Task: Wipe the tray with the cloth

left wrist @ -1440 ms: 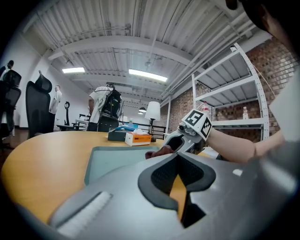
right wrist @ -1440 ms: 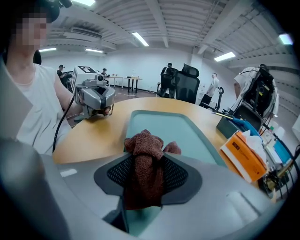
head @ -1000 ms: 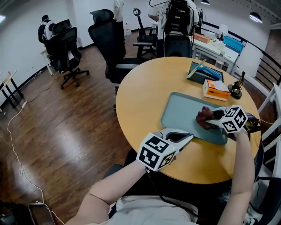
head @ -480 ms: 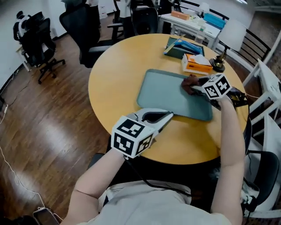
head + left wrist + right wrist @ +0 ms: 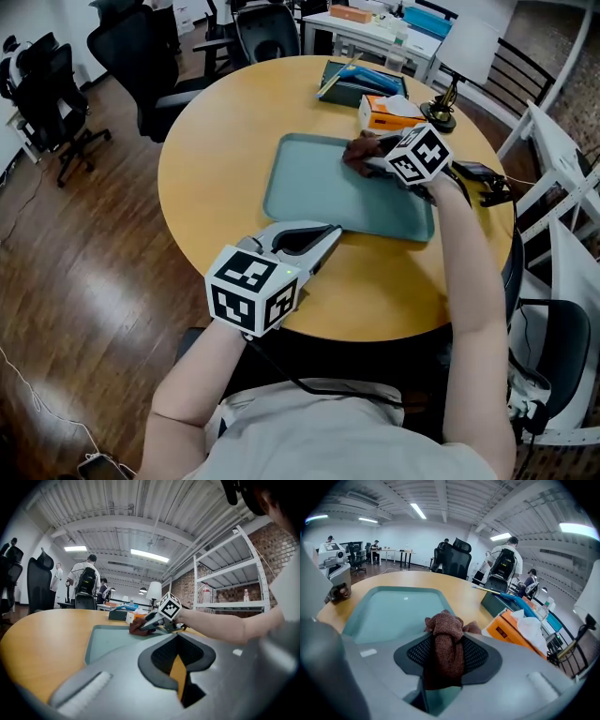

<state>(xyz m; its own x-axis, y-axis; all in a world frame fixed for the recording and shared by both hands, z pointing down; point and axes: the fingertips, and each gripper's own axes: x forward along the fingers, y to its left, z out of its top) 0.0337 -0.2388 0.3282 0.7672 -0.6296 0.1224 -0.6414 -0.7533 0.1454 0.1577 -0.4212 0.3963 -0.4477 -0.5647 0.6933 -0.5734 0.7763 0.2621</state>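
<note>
The teal tray (image 5: 314, 197) lies on the round wooden table (image 5: 216, 150). A brown cloth (image 5: 359, 150) rests on the tray's far right corner, and my right gripper (image 5: 371, 159) is shut on it. In the right gripper view the cloth (image 5: 444, 644) bunches up between the jaws over the tray (image 5: 389, 606). My left gripper (image 5: 324, 236) is shut and holds nothing, hovering at the tray's near edge. From the left gripper view, the cloth (image 5: 137, 627) and the right gripper (image 5: 149, 621) show at the tray's (image 5: 108, 639) far side.
Just beyond the tray sit an orange box (image 5: 389, 112) with white tissue, a dark box (image 5: 352, 84) holding blue items, and a small lamp stand (image 5: 439, 112). Office chairs (image 5: 141, 56) stand past the table. A white shelf frame (image 5: 553, 150) is on the right.
My right gripper has carried the cloth from the tray's near right part up its right side to the far right corner. The left gripper has stayed at the tray's near edge.
</note>
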